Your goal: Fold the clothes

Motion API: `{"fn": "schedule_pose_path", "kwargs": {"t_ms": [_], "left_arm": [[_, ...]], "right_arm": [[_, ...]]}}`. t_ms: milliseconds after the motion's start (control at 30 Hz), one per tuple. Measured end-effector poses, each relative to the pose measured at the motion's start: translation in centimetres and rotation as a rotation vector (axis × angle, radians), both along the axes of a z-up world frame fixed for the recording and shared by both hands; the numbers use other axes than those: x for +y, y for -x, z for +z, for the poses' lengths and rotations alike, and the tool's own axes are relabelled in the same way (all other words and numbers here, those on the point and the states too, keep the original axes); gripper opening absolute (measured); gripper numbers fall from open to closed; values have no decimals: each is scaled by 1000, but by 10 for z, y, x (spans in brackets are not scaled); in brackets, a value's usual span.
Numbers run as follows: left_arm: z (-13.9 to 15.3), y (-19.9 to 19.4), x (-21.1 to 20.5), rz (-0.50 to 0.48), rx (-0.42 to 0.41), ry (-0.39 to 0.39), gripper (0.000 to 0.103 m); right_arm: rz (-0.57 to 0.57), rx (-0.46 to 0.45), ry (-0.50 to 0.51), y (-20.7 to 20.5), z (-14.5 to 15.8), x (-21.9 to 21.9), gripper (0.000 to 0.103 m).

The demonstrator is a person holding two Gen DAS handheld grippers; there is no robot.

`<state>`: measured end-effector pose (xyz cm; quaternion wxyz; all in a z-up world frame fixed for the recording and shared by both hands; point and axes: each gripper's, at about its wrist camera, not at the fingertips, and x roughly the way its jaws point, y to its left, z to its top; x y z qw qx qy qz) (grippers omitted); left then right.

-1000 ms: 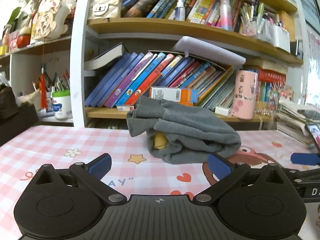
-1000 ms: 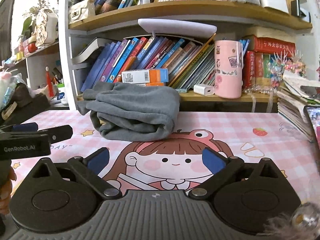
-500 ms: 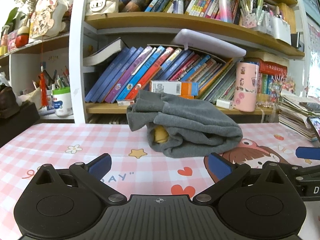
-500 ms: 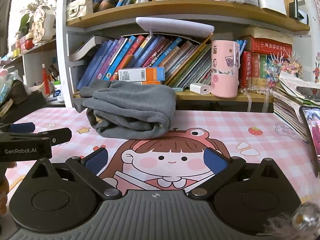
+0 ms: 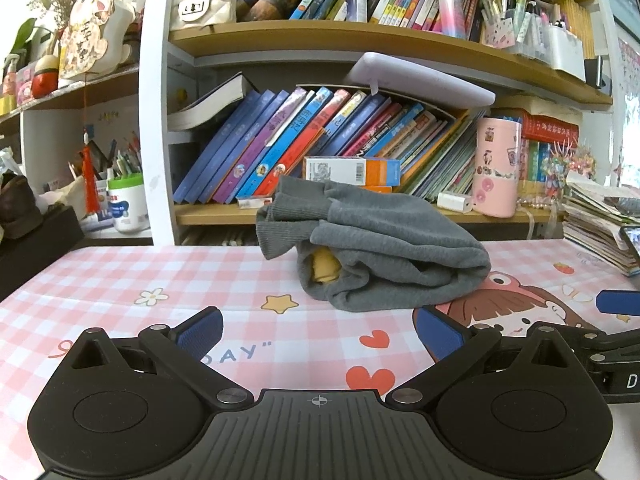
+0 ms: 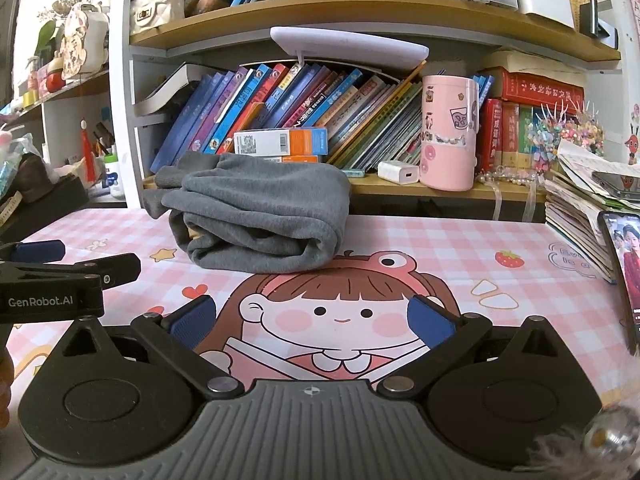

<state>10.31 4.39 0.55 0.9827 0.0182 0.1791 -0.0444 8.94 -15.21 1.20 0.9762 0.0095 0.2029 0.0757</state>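
A grey knit garment [image 5: 380, 248] lies folded in a thick bundle at the far edge of the table, against the bookshelf; a yellow patch shows inside its left opening. It also shows in the right wrist view [image 6: 260, 216]. My left gripper [image 5: 318, 330] is open and empty, held back from the bundle above the pink checked tablecloth [image 5: 120, 280]. My right gripper [image 6: 312, 320] is open and empty, also short of the bundle, above the cartoon girl print. The left gripper shows at the left edge of the right wrist view [image 6: 52, 276].
A bookshelf [image 5: 320, 216] full of leaning books stands right behind the garment. A pink cup [image 6: 448, 132] and a white charger [image 6: 398, 172] sit on its lower shelf. A stack of books [image 6: 580, 200] and a phone [image 6: 624, 272] lie at the right.
Both grippers have drawn back slightly and tilted a little; the garment sits a bit farther off. It has not moved, and both grippers stay open.
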Motion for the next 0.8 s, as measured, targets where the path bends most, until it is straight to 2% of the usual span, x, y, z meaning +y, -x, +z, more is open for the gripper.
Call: {"fn": "schedule_pose_path", "kwargs": {"t_ms": [800], "left_arm": [[0,0,-3,-13,3,-17,103]], "right_arm": [[-4,8,3,-1,0,0,103]]}}
